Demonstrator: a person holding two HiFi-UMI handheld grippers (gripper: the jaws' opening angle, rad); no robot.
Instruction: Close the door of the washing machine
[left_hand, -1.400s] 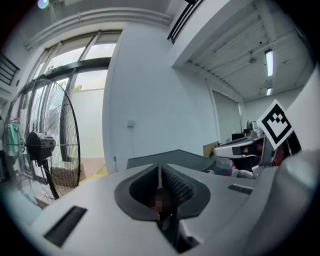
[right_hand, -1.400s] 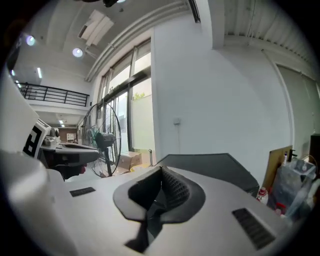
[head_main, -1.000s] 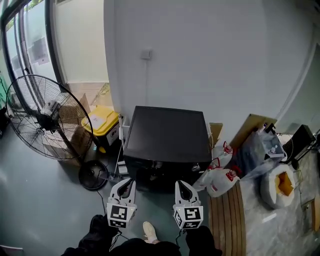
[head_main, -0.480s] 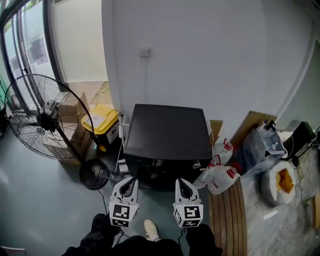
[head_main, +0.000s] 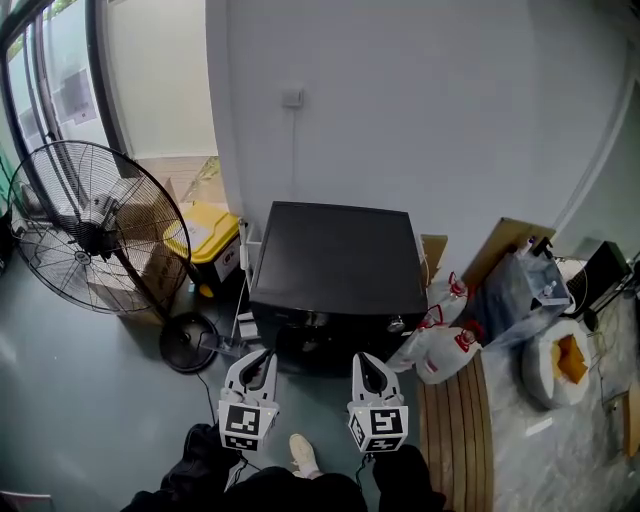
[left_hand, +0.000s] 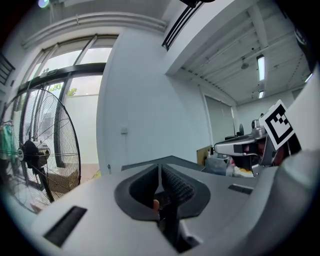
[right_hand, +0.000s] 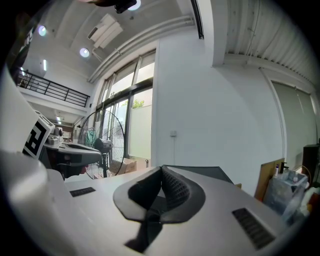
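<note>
1. Head view: I hold both grippers low and side by side at the near edge of the floor (head_main: 80, 400). They are tilted only a little below level and point at the dark front of the washing machine (head_main: 335, 260). The left gripper (head_main: 263, 358) and the right gripper (head_main: 362, 362) stop just short of that front, touching nothing. The machine stands on the floor with its back to the white wall (head_main: 400, 100), and a standing fan (head_main: 85, 230) is off to its left. The front is too dark for me to make out the door.
2. Head view against a second ago: both grippers sit in almost the same spot, and the machine has only slid slightly up the picture.
3. Left gripper view: the ribbed pads are pressed together with nothing pinched. The machine's top edge shows just beyond the tips.
4. Right gripper view: the jaws are fully together and empty, aimed over the machine's top toward the wall.
</note>
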